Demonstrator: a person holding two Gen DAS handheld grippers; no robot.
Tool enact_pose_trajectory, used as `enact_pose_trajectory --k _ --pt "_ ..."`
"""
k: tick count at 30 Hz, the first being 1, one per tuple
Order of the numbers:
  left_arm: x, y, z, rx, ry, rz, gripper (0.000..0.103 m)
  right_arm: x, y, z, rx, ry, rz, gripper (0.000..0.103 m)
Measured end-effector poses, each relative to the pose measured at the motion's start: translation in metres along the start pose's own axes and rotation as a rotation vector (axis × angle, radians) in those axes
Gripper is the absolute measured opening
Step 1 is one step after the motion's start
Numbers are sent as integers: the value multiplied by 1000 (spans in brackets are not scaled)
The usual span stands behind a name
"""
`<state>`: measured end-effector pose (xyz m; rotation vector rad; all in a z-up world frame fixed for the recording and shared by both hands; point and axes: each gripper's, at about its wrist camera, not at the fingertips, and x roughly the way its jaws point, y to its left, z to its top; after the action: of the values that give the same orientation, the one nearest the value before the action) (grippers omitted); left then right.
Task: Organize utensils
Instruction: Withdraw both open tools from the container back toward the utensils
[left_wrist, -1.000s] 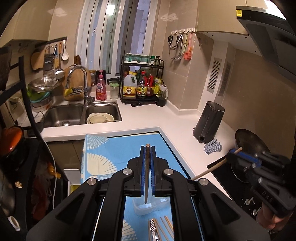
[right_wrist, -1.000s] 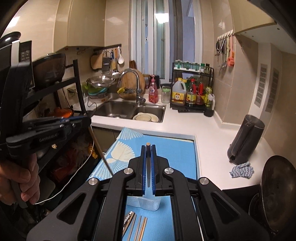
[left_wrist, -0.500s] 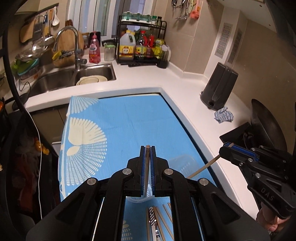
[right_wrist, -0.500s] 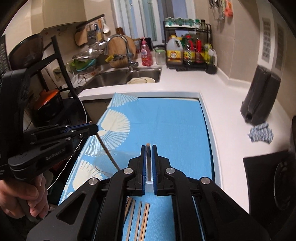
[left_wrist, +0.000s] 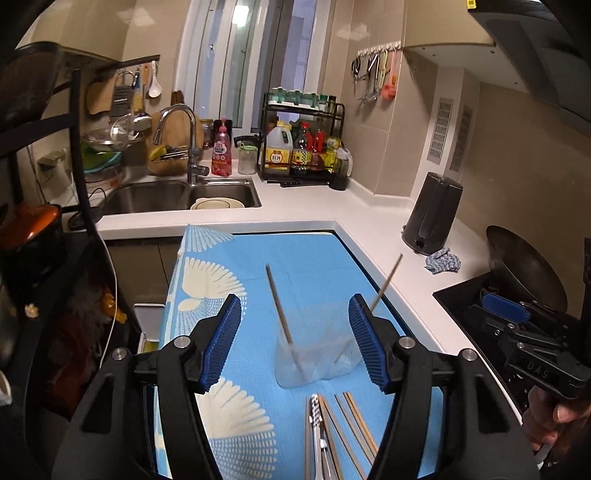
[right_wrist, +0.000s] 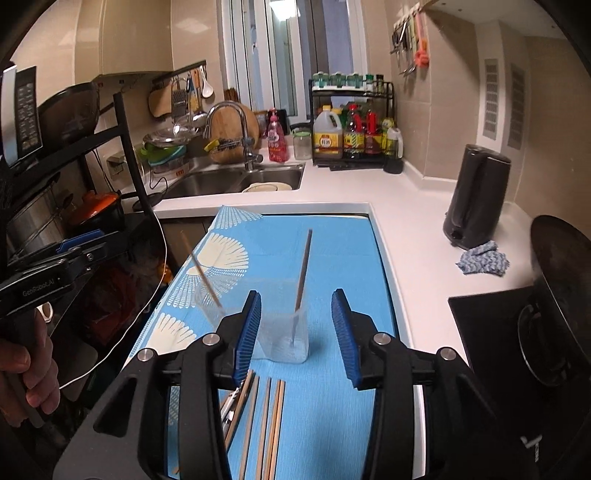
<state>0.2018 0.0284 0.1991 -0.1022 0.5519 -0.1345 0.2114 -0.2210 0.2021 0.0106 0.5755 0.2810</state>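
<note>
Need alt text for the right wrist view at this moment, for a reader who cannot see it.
The open right gripper frames a clear plastic cup on a blue patterned cloth, with two chopsticks leaning inside the cup. More chopsticks lie flat on the cloth nearer the camera, and the left gripper shows at the left edge.

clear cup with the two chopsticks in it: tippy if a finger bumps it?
Probably. The clear cup looks thin-walled and empty apart from two chopsticks, so likely light. The dark chopstick and light chopstick lean outward well above its rim, which may lever it over. It stands on the blue cloth, so it might catch and tip rather than slide.
</note>
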Motion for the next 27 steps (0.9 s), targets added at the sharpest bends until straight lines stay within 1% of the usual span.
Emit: enact_pose_trajectory --k 3,6,11,13,15,17,19,21,22,27 --pt "-13 2 -35 -6 -20 17 60 -21 4 -38 11 -66 -18 41" --pt "-21 0 -76 -4 -31 28 60 -35 6 -77 22 -104 -38 41" --pt "-18 -2 -141 8 -4 39 59 -37 7 -139 60 -108 -73 41" --pt "-17 -2 -165 -6 11 33 57 -34 8 -163 56 -110 -93 41" --pt "-14 -4 -186 -4 20 31 54 -31 7 -183 63 -107 -87 41" --pt "-12 -6 -203 12 28 32 51 -27 8 -199 72 -93 -95 41" --pt "-11 -8 -217 29 43 27 49 -20 8 -214 87 -54 -79 41" --pt "-10 -7 -230 37 59 17 47 -16 13 -225 74 -32 -80 41" --pt "-11 -6 -234 35 60 14 45 -16 14 -230 69 -26 -78 41" --pt "-14 1 -256 -11 63 16 40 -9 16 -241 75 1 -65 41"
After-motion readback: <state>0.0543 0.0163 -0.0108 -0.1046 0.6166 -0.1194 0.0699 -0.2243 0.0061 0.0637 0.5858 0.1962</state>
